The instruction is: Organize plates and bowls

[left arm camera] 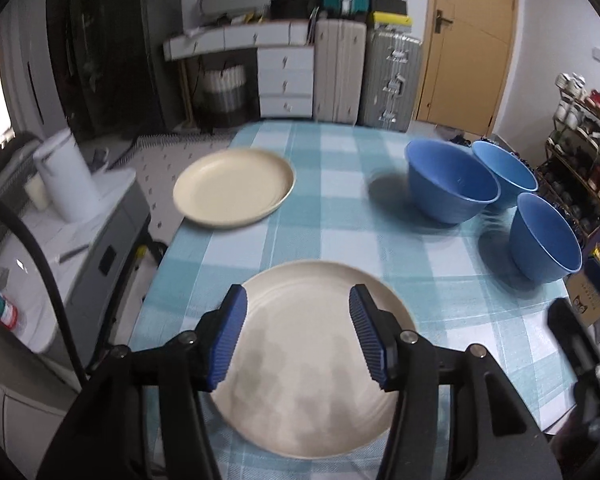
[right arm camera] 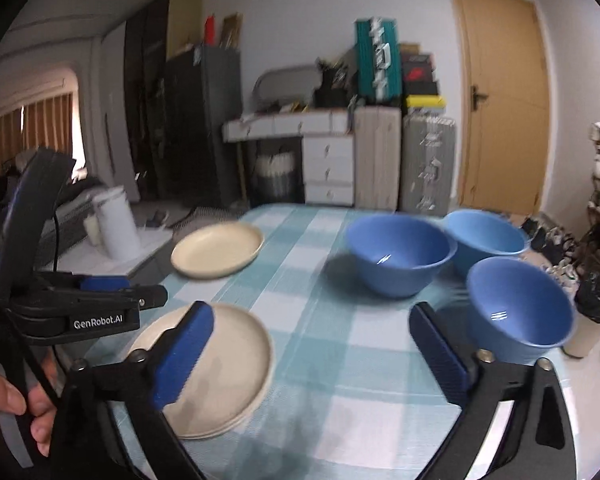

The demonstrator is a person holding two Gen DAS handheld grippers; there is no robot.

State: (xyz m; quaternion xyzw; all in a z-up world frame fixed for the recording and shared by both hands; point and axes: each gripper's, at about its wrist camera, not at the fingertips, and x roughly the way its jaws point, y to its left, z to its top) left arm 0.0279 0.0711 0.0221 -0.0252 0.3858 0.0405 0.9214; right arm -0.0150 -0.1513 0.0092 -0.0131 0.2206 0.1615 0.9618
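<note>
A stack of cream plates [left arm camera: 312, 364] [right arm camera: 224, 364] lies at the near left of the checked table. A single cream plate [left arm camera: 234, 186] [right arm camera: 218, 254] lies at the far left edge. Three blue bowls stand at the right: a large one [left arm camera: 450, 182] [right arm camera: 400, 254], one behind it [left arm camera: 508, 168] [right arm camera: 486, 238] and a nearer one [left arm camera: 544, 238] [right arm camera: 520, 310]. My left gripper [left arm camera: 298, 332] hangs open and empty above the stack; it also shows in the right wrist view [right arm camera: 156, 294]. My right gripper [right arm camera: 312, 352] is open and empty above the table's near middle.
The table [left arm camera: 340, 236] has a blue-and-white checked cloth. A white kettle [left arm camera: 66, 176] stands on a low counter to the left. A shelf of cups [left arm camera: 584, 140] stands to the right. Drawers, suitcases and a door are behind the table.
</note>
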